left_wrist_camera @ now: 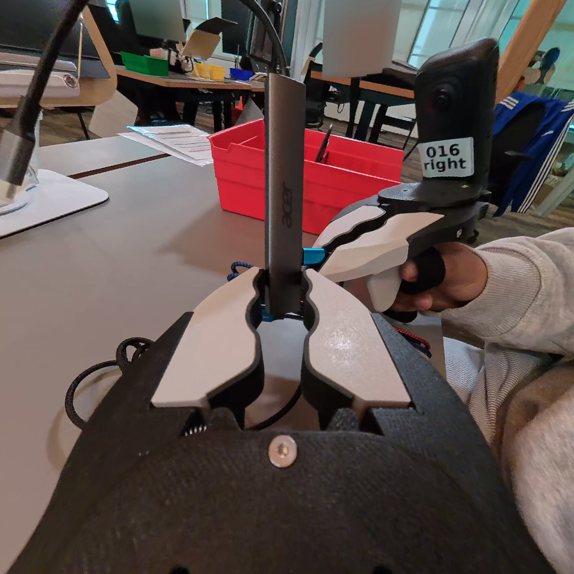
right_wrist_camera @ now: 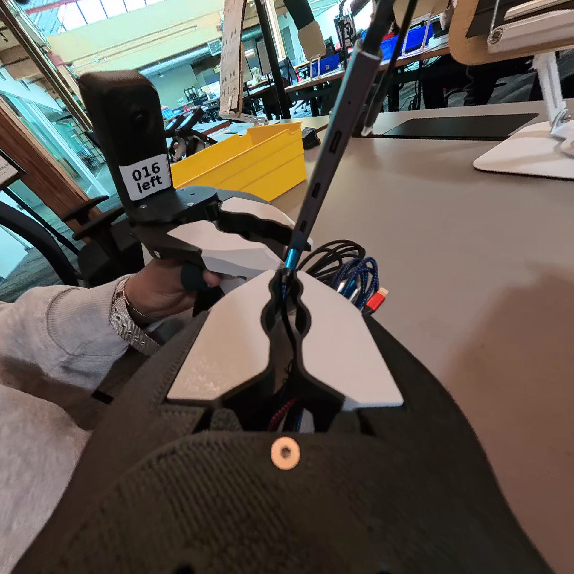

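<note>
My left gripper (left_wrist_camera: 282,273) is shut on the lower end of a flat grey hub (left_wrist_camera: 284,155) and holds it upright above the table (left_wrist_camera: 124,248). My right gripper (left_wrist_camera: 323,257) comes in from the right, shut on a blue metal plug (left_wrist_camera: 312,255) that meets the hub's right edge. In the right wrist view the right gripper (right_wrist_camera: 285,273) pinches the blue braided cable just behind the plug (right_wrist_camera: 291,259). The plug's tip sits at the hub's (right_wrist_camera: 338,133) port edge, beside the left gripper (right_wrist_camera: 292,242). How deep the plug sits is hidden.
A coil of black and blue cables (right_wrist_camera: 357,273) with a red plug (right_wrist_camera: 377,299) lies just past the grippers. A red bin (left_wrist_camera: 341,186) stands behind the hub, a yellow bin (right_wrist_camera: 248,161) at the table's edge. A white monitor base (right_wrist_camera: 528,155) and papers (left_wrist_camera: 177,143) lie farther off.
</note>
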The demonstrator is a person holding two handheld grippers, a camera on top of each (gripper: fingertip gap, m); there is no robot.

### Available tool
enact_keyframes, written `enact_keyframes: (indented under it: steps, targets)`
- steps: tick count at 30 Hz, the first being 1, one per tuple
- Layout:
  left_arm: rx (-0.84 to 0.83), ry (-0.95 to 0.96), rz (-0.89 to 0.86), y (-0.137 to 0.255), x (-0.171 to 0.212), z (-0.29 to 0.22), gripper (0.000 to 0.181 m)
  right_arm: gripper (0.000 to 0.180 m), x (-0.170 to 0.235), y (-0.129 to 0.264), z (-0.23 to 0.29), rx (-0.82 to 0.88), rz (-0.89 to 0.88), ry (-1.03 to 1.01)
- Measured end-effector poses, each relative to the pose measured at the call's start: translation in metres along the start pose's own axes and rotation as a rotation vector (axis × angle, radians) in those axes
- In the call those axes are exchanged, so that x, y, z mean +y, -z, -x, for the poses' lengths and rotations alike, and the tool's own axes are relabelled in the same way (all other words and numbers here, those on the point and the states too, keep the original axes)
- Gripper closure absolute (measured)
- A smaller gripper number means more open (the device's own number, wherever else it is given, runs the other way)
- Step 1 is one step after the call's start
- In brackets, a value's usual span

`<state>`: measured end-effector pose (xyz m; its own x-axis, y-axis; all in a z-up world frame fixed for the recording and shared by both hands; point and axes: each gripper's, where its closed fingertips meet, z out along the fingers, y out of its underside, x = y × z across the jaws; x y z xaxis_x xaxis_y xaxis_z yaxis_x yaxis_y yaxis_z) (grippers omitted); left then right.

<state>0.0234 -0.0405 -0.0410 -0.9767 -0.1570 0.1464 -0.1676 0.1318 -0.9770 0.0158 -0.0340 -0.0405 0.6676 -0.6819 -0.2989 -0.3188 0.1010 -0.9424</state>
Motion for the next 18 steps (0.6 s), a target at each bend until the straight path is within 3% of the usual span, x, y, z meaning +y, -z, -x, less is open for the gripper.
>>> enact_keyframes:
  steps: [7,13,18]
  targets:
    - [-0.072,0.031,-0.109,0.011,-0.016,0.014,0.15,0.174,-0.009,0.007,-0.014,-0.036,-0.094,-0.238]
    - [-0.226,-0.282,0.017,0.007,-0.005,0.016,0.144,0.174,-0.015,0.012,-0.021,-0.047,-0.154,-0.323]
    - [-0.253,-0.355,0.086,-0.003,0.005,0.013,0.141,0.174,-0.014,0.01,-0.018,-0.043,-0.148,-0.319]
